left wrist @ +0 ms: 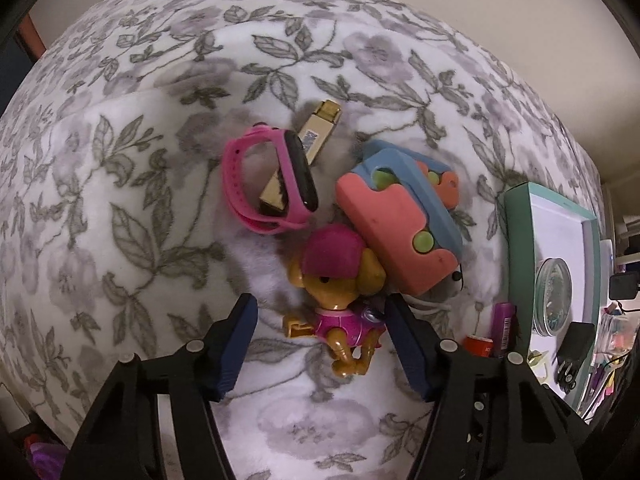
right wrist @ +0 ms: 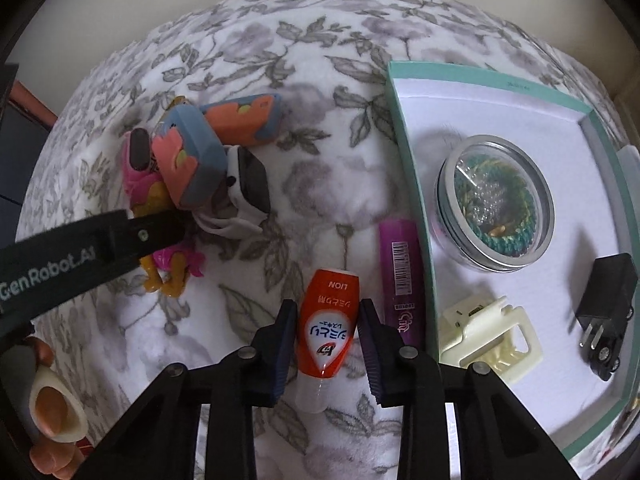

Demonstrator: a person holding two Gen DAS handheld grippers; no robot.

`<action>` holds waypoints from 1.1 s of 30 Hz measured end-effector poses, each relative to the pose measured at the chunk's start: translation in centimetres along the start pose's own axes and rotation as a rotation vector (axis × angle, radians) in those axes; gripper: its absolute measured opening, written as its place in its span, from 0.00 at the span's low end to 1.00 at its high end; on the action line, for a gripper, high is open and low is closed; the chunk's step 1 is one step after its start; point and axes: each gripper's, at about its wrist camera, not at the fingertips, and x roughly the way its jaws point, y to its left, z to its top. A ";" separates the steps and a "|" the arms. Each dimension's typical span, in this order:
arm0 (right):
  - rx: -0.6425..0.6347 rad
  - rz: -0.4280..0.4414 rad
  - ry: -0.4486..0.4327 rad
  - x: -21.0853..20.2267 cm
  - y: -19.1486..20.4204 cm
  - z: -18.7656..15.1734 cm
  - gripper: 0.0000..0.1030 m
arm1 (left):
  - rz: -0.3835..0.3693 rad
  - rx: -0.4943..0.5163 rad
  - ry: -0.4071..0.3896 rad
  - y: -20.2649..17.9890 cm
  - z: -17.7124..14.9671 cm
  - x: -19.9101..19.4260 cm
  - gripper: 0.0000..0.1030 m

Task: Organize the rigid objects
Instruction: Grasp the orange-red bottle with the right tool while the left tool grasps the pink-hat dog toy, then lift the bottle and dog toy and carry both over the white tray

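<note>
My left gripper (left wrist: 318, 312) is open, its fingers on either side of a tan dog figure with a pink cap (left wrist: 340, 304) lying on the floral blanket. Behind it lie a pink smartwatch (left wrist: 268, 180), a gold stick (left wrist: 316, 132) and a coral-and-blue case (left wrist: 400, 216). My right gripper (right wrist: 325, 316) is open around an orange Lion bottle (right wrist: 330, 324) that lies on the blanket; the pads do not clearly touch it. A purple tube (right wrist: 400, 276) lies beside it, against the teal box (right wrist: 412, 184).
The teal box holds a round clear-lidded tin (right wrist: 496, 204), a cream clip (right wrist: 492, 336) and a black plug adapter (right wrist: 608, 304). A white smartwatch (right wrist: 248, 188) lies by the coral-and-blue case (right wrist: 188, 160). The left gripper's arm (right wrist: 80, 256) crosses the right wrist view at left.
</note>
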 end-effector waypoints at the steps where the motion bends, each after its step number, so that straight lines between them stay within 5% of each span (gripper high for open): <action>1: -0.005 -0.007 -0.001 0.1 0.3 0.0 0.32 | -0.006 -0.002 0.001 -0.1 0.0 0.1 0.66; 6: -0.046 -0.049 -0.011 0.4 1.5 -0.2 0.32 | -0.019 0.001 -0.002 -0.5 0.1 0.7 0.62; 10: -0.046 -0.046 -0.015 0.5 1.6 -0.2 0.32 | -0.029 0.014 0.001 -1.0 0.1 1.0 0.44; 18: -0.030 -0.030 -0.019 0.1 0.5 -0.2 0.31 | -0.006 0.019 0.002 -0.9 0.2 0.7 0.43; 24: 0.013 0.026 -0.055 -1.1 -0.7 0.5 0.30 | -0.001 0.005 -0.034 -0.2 0.8 -1.3 0.28; 33: 0.065 0.093 -0.142 -4.9 -2.0 1.4 0.22 | -0.020 0.007 -0.119 -0.1 1.3 -4.4 0.28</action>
